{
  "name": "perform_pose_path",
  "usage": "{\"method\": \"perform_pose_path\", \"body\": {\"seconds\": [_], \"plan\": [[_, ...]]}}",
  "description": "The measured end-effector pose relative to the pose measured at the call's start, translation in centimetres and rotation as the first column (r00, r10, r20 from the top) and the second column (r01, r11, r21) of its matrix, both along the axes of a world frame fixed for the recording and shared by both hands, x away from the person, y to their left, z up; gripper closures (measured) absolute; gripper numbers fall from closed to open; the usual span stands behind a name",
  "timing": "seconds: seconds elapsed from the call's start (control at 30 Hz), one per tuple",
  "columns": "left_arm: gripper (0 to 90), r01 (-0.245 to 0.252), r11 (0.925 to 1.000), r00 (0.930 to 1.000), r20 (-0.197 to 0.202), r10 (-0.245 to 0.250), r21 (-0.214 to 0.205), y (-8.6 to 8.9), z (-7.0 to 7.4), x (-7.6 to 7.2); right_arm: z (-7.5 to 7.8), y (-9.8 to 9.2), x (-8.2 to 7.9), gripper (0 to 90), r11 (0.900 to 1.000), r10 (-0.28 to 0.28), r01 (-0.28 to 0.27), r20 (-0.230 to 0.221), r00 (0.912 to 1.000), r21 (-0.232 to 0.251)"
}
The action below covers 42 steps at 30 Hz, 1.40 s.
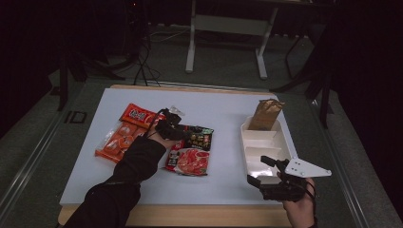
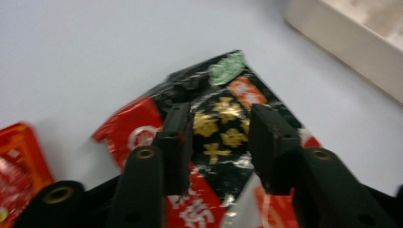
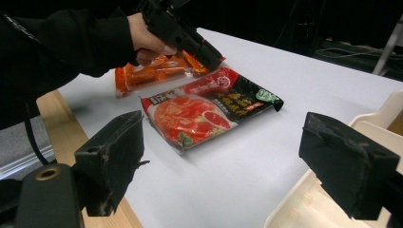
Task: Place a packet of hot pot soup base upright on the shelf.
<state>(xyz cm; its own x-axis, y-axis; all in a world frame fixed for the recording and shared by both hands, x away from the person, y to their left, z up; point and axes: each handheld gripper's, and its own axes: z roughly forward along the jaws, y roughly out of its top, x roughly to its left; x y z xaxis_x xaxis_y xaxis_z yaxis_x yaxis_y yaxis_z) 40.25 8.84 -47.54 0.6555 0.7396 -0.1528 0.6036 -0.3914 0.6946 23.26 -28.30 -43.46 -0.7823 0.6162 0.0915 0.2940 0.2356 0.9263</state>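
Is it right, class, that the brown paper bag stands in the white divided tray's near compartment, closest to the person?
Not quite. The brown paper bag stands in the white divided tray's far compartment, the one farthest from the person, as the high view shows.

White table (image 1: 223, 171), two snack packets (image 1: 190, 149), compartment tray (image 1: 245, 156)
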Motion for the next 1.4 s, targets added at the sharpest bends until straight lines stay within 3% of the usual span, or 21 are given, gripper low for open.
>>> {"method": "perform_pose_path", "body": {"seconds": [0.2,0.3,0.4,0.47,0.63,0.67,0.93,1.13,1.3,1.33,1.4], "plan": [[50.9,-0.099,0.9951,0.9951,-0.008,0.099,0.001,1.6,-1.4,1.5,-0.2,0.0,0.1,14.9,1.0000,0.002,-0.002,-0.004,1.0000,-0.006],[48.0,-0.142,0.9896,0.9897,-0.013,0.143,0.022,2.1,-2.2,2.0,-0.2,0.0,0.1,14.9,1.0000,0.003,-0.003,-0.004,1.0000,-0.007],[48.0,-0.177,0.9842,0.9839,-0.026,0.177,0.004,2.5,-2.9,2.2,-0.3,0.0,0.1,14.9,1.0000,0.003,-0.003,-0.007,1.0000,-0.009],[48.0,-0.183,0.9832,0.9819,-0.051,0.182,-0.003,2.6,-3.3,2.4,-0.3,0.0,0.2,14.9,1.0000,0.004,-0.004,-0.008,1.0000,-0.009],[48.0,-0.201,0.9794,0.9766,-0.074,0.202,0.024,2.3,-4.3,2.9,-0.4,0.1,0.2,14.9,0.9999,0.005,-0.006,-0.009,0.9999,-0.012],[48.0,-0.200,0.9798,0.9759,-0.088,0.199,0.006,2.3,-4.5,3.0,-0.4,0.1,0.2,14.9,0.9999,0.005,-0.006,-0.009,0.9999,-0.013],[47.5,-0.196,0.9801,0.9749,-0.102,0.198,0.033,1.3,-5.6,3.5,-0.5,0.0,0.2,14.9,0.9999,0.005,-0.005,-0.014,0.9999,-0.015],[55.6,-0.180,0.9835,0.9779,-0.104,0.181,0.023,1.1,-5.9,3.4,-0.4,0.0,0.2,14.9,0.9999,0.005,-0.006,-0.009,0.9999,-0.014],[64.3,-0.186,0.9818,0.9742,-0.122,0.190,0.037,0.7,-5.8,3.3,-0.4,0.0,0.2,14.9,0.9998,0.008,-0.008,-0.010,0.9999,-0.016],[69.2,-0.192,0.9794,0.9742,-0.109,0.198,0.064,0.7,-5.7,3.3,-0.4,0.1,0.2,14.9,0.9998,0.010,-0.010,-0.011,0.9999,-0.018],[79.3,-0.178,0.9817,0.9770,-0.108,0.184,0.068,0.6,-5.6,3.2,-0.4,0.2,0.2,14.9,0.9997,0.014,-0.015,-0.011,0.9998,-0.019]]}}
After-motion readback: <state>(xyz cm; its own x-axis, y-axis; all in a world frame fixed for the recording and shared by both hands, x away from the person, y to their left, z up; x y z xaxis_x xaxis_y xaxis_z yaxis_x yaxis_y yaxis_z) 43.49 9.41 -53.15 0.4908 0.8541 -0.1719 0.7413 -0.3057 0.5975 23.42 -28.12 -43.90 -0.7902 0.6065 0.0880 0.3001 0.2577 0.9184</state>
